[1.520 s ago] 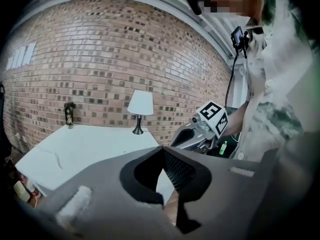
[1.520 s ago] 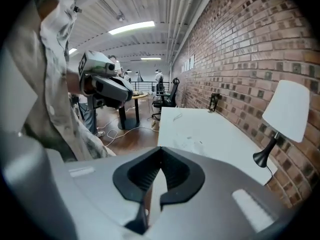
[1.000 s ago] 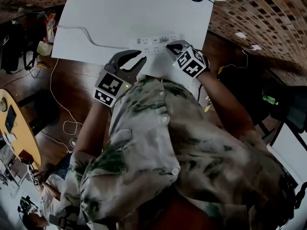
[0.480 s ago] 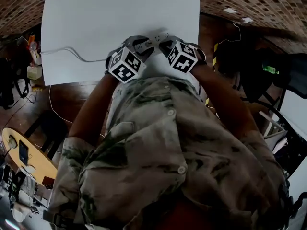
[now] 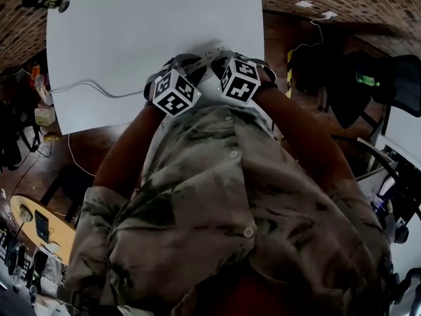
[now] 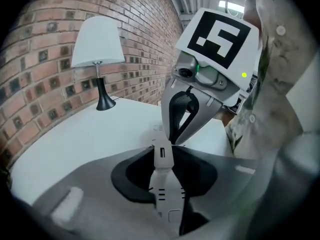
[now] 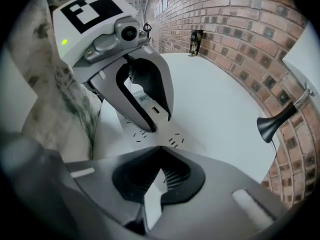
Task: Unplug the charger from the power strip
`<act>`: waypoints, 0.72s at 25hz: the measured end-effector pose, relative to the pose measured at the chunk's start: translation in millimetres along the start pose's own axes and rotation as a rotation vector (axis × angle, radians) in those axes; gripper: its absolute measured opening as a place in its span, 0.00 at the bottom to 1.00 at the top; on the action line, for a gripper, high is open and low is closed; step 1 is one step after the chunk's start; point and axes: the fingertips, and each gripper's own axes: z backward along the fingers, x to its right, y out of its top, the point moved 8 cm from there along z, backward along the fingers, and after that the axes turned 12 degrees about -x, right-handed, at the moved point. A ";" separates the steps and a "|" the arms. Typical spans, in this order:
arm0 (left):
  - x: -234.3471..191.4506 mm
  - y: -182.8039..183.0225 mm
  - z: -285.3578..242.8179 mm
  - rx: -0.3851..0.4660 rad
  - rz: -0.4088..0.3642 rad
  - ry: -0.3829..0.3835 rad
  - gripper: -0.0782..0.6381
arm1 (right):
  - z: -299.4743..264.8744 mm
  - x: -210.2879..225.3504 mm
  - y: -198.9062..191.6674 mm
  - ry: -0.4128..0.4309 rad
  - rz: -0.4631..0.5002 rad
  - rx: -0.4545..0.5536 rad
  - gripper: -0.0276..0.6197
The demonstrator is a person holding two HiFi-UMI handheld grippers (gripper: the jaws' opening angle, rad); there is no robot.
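White power strip [image 6: 163, 186] pinched between left fingers [image 6: 90, 189]; right fingers [image 7: 227, 189] pressed together beyond it.

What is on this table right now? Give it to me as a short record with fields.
surface: white table
strip: lies on the table
cable: trails off to the person's left
left gripper: fingers shut on the strip
right gripper: fingers shut on a white block, probably the charger
lamp: upright at the table's far side
plugged or free: cannot tell
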 end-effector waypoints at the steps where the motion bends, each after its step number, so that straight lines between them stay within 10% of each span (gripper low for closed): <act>1: -0.3 0.3 -0.1 -0.005 0.002 0.000 0.25 | -0.5 0.1 1.2 -0.003 0.000 -0.013 0.05; 12: -36.3 53.6 78.2 0.187 0.020 0.071 0.25 | -2.1 1.8 3.3 0.021 -0.004 -0.065 0.04; 18: -33.6 32.5 125.0 0.205 0.147 0.164 0.26 | 0.3 2.6 -8.7 0.022 -0.004 0.082 0.05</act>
